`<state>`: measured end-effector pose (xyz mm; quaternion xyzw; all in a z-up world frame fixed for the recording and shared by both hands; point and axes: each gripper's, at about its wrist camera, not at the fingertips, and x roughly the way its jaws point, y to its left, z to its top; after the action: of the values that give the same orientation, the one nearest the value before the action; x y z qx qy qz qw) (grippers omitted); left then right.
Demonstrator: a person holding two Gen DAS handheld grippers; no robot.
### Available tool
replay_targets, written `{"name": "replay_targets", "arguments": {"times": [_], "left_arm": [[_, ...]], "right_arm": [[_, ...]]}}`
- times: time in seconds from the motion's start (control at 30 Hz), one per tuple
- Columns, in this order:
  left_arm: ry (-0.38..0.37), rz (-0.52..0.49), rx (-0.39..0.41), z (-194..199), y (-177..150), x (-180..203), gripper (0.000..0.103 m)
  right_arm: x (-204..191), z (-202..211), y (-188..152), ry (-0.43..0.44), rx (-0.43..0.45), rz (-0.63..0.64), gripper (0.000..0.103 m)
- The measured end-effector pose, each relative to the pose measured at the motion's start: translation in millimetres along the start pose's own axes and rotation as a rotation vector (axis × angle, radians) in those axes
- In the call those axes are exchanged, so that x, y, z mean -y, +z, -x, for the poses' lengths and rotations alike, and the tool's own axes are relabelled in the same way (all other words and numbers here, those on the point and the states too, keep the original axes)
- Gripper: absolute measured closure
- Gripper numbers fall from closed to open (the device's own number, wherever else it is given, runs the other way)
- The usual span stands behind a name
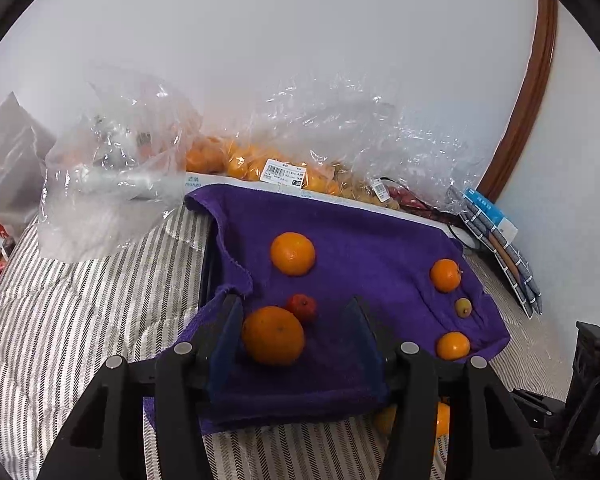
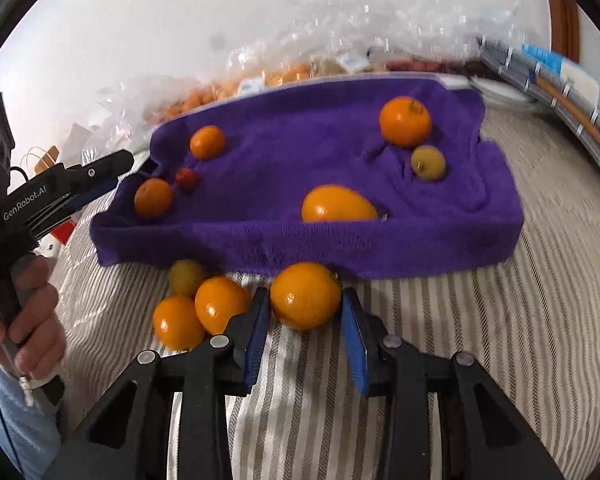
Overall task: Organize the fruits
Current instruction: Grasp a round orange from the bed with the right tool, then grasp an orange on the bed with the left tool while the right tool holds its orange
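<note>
A purple towel (image 1: 352, 240) (image 2: 300, 152) covers a raised box on the striped bed. On it lie several oranges, a small red fruit (image 1: 302, 307) (image 2: 187, 178) and a small green-yellow fruit (image 1: 463, 307) (image 2: 428, 162). My left gripper (image 1: 292, 320) is open, its jaws around an orange (image 1: 273, 335) at the towel's front left, which touches the left pad. My right gripper (image 2: 304, 308) is shut on an orange (image 2: 305, 295) just in front of the towel's edge. To its left on the bed lie two oranges (image 2: 204, 312) and a yellow-green fruit (image 2: 186, 277).
Clear plastic bags (image 1: 112, 168) with oranges (image 1: 252, 164) and price labels lie behind the towel against a white wall. A stack of packaged items (image 1: 496, 240) lies at the right. The left hand-held gripper (image 2: 60, 192) shows at the left of the right wrist view.
</note>
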<state>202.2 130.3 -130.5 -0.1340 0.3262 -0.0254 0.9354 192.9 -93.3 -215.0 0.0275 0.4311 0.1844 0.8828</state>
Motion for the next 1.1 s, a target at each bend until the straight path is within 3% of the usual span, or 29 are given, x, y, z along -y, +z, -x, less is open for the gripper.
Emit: {"name": "replay_targets", "arguments": {"times": [0.13, 0.3, 0.57, 0.73, 0.97, 1.03, 1.1], "left_arm": [[-0.006, -0.006, 0.001, 1, -1, 2, 0.050], [-0.021, -0.027, 0.005, 2, -4, 8, 0.050], [-0.185, -0.085, 0.041, 24, -14, 30, 0.050], [-0.258, -0.092, -0.051, 26, -33, 40, 0.050], [-0.200, -0.230, -0.157, 15, -68, 67, 0.050], [-0.153, -0.250, -0.192, 7, -76, 70, 0.050], [-0.154, -0.246, -0.214, 1, -78, 69, 0.050]], "right_arm": [[-1, 8, -4, -0.015, 0.035, 0.016, 0.068], [9, 29, -16, -0.119, 0.089, 0.069, 0.068], [42, 55, -32, -0.179, 0.125, 0.075, 0.068], [60, 67, -34, -0.230, 0.155, 0.080, 0.068], [88, 65, -30, -0.150, 0.133, -0.032, 0.068], [89, 69, -31, -0.155, 0.152, -0.045, 0.068], [90, 71, -33, -0.143, 0.164, -0.052, 0.068]]}}
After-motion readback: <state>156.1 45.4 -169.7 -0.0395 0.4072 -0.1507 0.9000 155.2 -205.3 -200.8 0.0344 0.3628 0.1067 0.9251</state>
